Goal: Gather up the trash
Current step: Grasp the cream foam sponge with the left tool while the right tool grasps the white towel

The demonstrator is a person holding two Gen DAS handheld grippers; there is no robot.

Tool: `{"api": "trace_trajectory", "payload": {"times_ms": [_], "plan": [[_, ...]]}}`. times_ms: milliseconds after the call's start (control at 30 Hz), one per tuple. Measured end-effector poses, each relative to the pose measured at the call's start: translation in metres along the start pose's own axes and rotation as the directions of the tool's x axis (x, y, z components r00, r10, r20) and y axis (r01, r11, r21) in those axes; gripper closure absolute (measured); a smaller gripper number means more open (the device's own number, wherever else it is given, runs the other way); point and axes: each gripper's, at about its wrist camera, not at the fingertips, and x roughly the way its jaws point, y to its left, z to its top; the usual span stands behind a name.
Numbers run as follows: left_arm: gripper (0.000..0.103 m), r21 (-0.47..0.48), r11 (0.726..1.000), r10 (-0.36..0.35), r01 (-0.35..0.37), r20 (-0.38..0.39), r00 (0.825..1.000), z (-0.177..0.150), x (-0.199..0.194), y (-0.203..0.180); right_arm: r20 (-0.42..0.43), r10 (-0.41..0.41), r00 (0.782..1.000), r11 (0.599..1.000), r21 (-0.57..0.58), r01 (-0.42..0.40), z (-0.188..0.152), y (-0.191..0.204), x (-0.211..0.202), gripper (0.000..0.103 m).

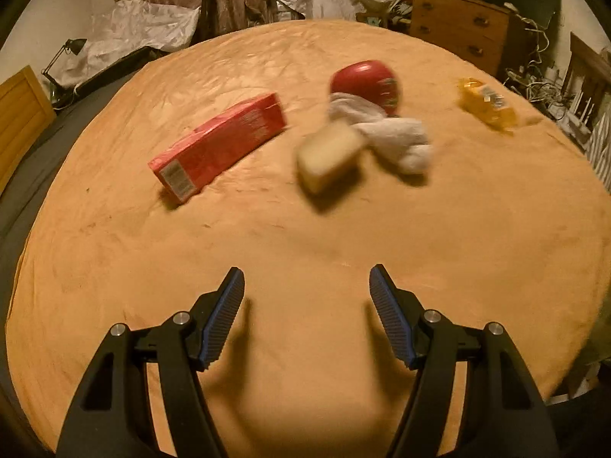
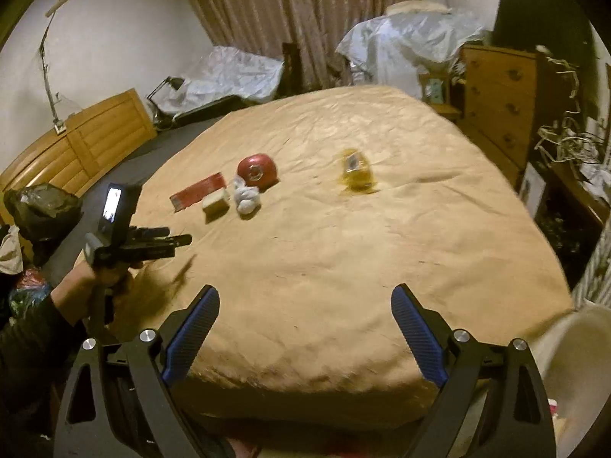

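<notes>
left gripper [image 1: 306, 273]: mine, jaws wide, holding nothing
right gripper [image 2: 305, 292]: same
trash: box [image 1: 217, 146], sponge [image 1: 330, 158], rag [image 1: 397, 139], well ahead on bed [image 1: 305, 236]

The left gripper [image 1: 306, 278] hangs over the near part of the bed [image 1: 305, 229], its blue-padded fingers [image 1: 223, 320] spread wide apart with nothing between them. The right gripper [image 2: 305, 297] is held above the bed's near edge, fingers likewise wide apart and empty. In the right wrist view the person's left hand [image 2: 110, 274] grips the left gripper's handle at the bed's left side, dark sleeve trailing back
</notes>
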Motion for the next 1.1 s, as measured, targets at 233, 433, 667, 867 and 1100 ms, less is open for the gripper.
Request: {"api": "trace_trajectory", "payload": {"times_ms": [233, 433, 667, 867, 1100], "plan": [[0.036, 0.136, 0.987, -0.097, 0.086, 0.077, 0.992, 0.028, 0.025, -0.001, -0.083, 0.039, 0.996, 0.999, -0.014, -0.041, 0.011, 0.022, 0.076, 0.012], [0.031, 0.171, 0.98, -0.128, 0.105, 0.132, 0.983, 0.048, 0.045, 0.001, -0.129, 0.044, 0.991, 0.999, -0.022, -0.047, 0.015, 0.025, 0.121, 0.012], [0.064, 0.14, 0.974, -0.194, 0.176, 0.132, 0.972, 0.052, 0.046, 0.007, -0.135, 0.084, 0.987, 0.994, -0.061, -0.093, 0.038, 0.032, 0.168, 0.012], [0.065, 0.028, 0.996, -0.088, 0.085, 0.118, 0.989, 0.034, 0.032, 0.018, -0.165, 0.128, 0.978, 0.978, -0.143, -0.152, 0.071, 0.066, 0.233, 0.028], [0.065, -0.093, 0.995, -0.036, 0.046, 0.112, 0.993, 0.023, 0.028, 0.035, -0.207, 0.118, 0.971, 0.964, -0.213, -0.163, 0.112, 0.102, 0.313, 0.033]]}}
